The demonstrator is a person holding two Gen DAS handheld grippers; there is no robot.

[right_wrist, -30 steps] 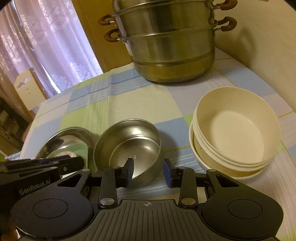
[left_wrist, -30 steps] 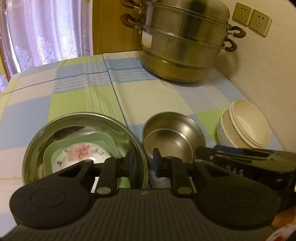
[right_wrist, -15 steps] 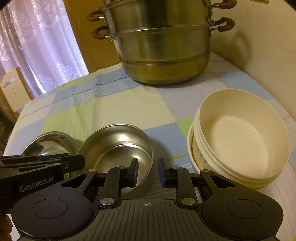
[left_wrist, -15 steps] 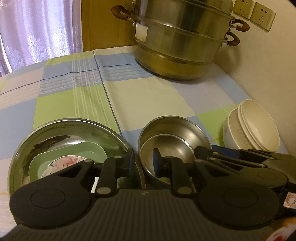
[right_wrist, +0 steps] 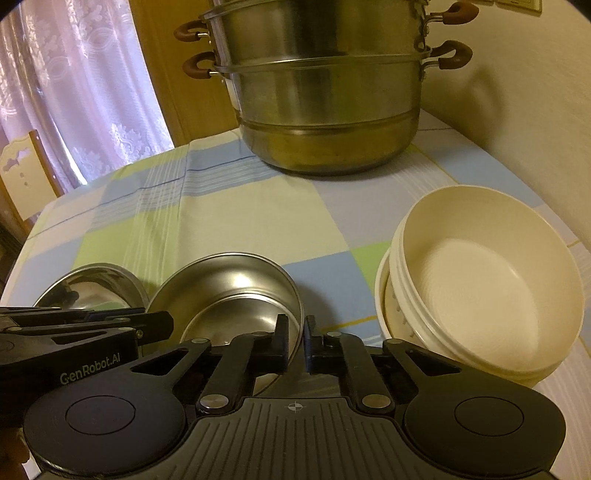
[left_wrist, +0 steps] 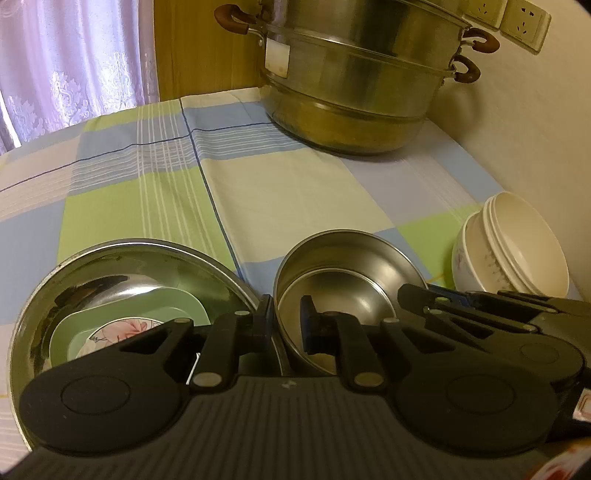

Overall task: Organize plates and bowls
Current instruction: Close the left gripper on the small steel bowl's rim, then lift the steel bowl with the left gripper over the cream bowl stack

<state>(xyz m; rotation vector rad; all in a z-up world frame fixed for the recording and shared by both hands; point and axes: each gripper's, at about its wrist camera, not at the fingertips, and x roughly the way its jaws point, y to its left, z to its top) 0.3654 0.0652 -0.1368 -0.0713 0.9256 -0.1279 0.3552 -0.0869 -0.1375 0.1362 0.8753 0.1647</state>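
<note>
A small steel bowl [left_wrist: 351, 266] [right_wrist: 236, 284] stands on the checked cloth between both grippers. My left gripper [left_wrist: 287, 319] straddles its left rim and its jaws are closing, with a gap still showing beside the inner pad. My right gripper [right_wrist: 296, 330] is shut on the bowl's right rim. Left of it, a large steel basin [left_wrist: 110, 249] holds a green square plate [left_wrist: 155, 306] with a small floral plate [left_wrist: 122, 328] on top. Stacked white bowls [left_wrist: 517, 247] [right_wrist: 480, 277] stand to the right.
A tall steel steamer pot [left_wrist: 354, 85] [right_wrist: 325, 103] fills the table's back. The wall with sockets [left_wrist: 524, 18] runs close along the right side. A curtain [left_wrist: 66, 62] hangs at the back left, and a chair back [right_wrist: 22, 173] shows past the table's left edge.
My right jaws have closed onto the steel bowl's right rim. My left gripper has come forward and down, from the basin's rim to the bowl's left rim, and its jaws have narrowed.
</note>
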